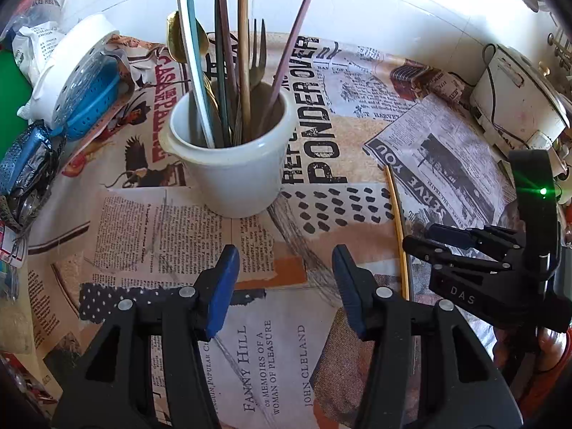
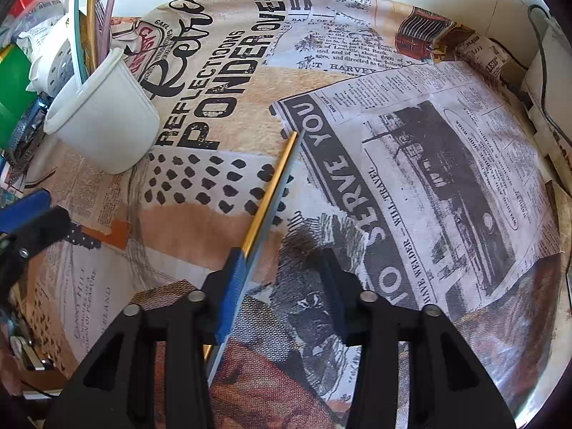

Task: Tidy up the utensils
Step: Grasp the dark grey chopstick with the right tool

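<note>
A white cup (image 1: 228, 157) stands on the printed tablecloth and holds several utensils (image 1: 243, 57): chopsticks, a fork, a gold spoon. It also shows at the left of the right wrist view (image 2: 103, 121). A gold chopstick (image 2: 271, 186) lies flat on the cloth; it also shows in the left wrist view (image 1: 397, 214). My left gripper (image 1: 286, 268) is open and empty, in front of the cup. My right gripper (image 2: 282, 268) is open, low over the cloth, with its left finger (image 2: 232, 279) beside the chopstick's near part. The right gripper also shows in the left wrist view (image 1: 429, 237).
A white and blue perforated strainer (image 1: 75, 82) and foil packets (image 1: 25, 171) lie left of the cup. A white appliance with a cord (image 1: 514, 100) stands at the back right. A white tiled wall (image 1: 393, 7) lies behind the table.
</note>
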The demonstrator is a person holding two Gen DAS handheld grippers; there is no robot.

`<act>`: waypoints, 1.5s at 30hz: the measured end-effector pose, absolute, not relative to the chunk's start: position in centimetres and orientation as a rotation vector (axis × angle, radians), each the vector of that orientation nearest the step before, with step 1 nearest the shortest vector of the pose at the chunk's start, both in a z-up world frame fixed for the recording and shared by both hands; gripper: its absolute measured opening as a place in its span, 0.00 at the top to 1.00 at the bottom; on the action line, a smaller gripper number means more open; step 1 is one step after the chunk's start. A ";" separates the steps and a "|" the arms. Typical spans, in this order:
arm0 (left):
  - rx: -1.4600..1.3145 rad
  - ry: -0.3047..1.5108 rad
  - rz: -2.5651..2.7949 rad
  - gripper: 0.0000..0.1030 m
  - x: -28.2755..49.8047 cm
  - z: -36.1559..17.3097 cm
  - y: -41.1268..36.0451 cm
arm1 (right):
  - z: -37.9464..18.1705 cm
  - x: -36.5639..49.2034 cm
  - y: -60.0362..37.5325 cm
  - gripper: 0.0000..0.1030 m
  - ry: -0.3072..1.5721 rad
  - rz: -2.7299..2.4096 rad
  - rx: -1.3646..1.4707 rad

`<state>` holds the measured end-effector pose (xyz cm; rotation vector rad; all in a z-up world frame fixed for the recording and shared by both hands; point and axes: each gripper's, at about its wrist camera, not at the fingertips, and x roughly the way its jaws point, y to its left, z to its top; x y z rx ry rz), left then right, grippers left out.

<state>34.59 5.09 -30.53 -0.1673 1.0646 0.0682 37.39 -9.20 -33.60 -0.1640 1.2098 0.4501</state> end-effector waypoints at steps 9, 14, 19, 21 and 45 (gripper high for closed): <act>-0.168 1.080 0.051 0.49 35.2 -31.3 4.2 | -33.6 37.8 -9.0 0.71 1.207 0.456 -0.147; -0.147 1.078 0.042 0.49 35.4 -31.2 3.7 | -33.6 38.3 -8.1 0.87 1.207 0.480 -0.152; -0.126 1.083 0.035 0.49 35.8 -31.3 3.1 | -33.5 38.3 -8.6 0.89 1.214 0.470 -0.177; -0.117 1.086 0.033 0.49 35.9 -31.5 3.0 | -33.3 38.1 -9.4 0.89 1.217 0.458 -0.168; -0.056 1.144 -0.015 0.49 37.7 -33.5 0.7 | -33.6 38.2 -11.5 0.94 1.224 0.469 -0.201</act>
